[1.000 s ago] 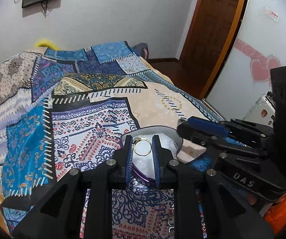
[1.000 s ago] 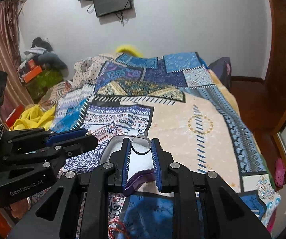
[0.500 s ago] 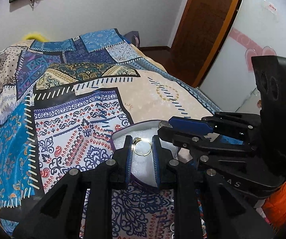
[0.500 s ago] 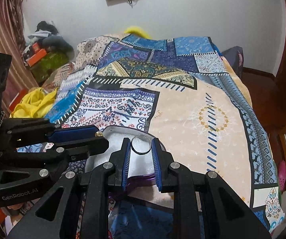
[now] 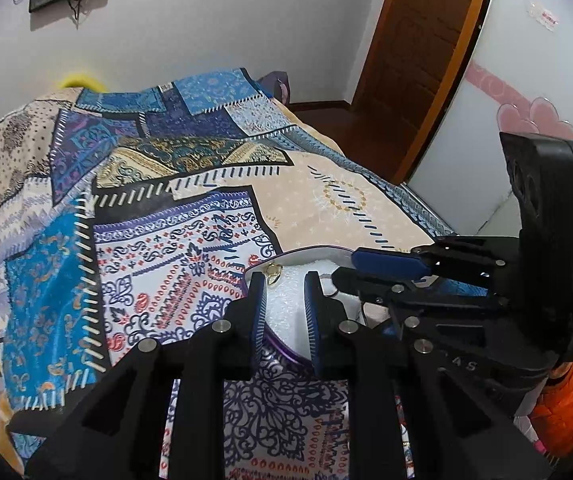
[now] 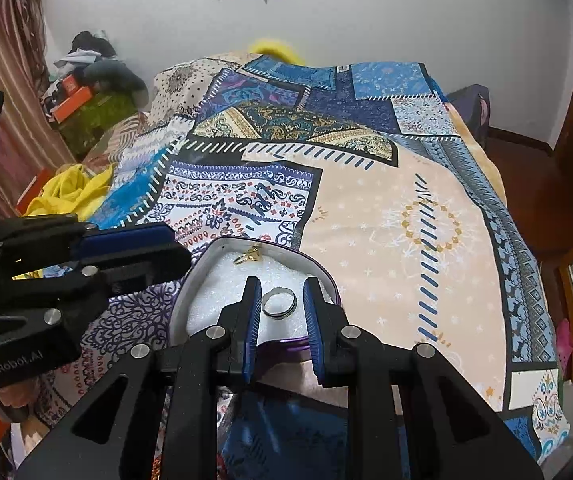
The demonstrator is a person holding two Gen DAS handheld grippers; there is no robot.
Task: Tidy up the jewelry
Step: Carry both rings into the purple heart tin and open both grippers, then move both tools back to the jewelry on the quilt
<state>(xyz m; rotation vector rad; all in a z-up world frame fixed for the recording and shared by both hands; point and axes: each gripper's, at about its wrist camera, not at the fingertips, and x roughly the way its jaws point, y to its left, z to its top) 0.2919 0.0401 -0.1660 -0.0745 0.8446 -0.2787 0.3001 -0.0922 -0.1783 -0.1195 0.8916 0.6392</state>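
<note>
A purple jewelry box with a white foam lining [image 5: 286, 304] [image 6: 222, 296] lies open on the patchwork bedspread. A gold ring [image 5: 273, 270] [image 6: 247, 257] lies on the foam near the box's far rim. A silver ring [image 6: 280, 304] lies on the foam between the fingers of my right gripper [image 6: 282, 300], which is slightly open and not touching it. My left gripper [image 5: 282, 294] is open and empty over the foam, just behind the gold ring. Each gripper shows in the other's view, the right [image 5: 390, 264] and the left [image 6: 126, 240].
The bedspread [image 6: 386, 208] covers the whole bed. Yellow cloth [image 6: 66, 192] and clutter lie off its left side. A wooden door [image 5: 426, 52] and a white wall with pink hearts stand to the right. Loose jewelry lies near the bed's front edge [image 5: 334, 432].
The left gripper has let go of the gold ring and drawn back; the ring now lies on the foam. The right gripper has opened a little and the silver ring rests on the foam.
</note>
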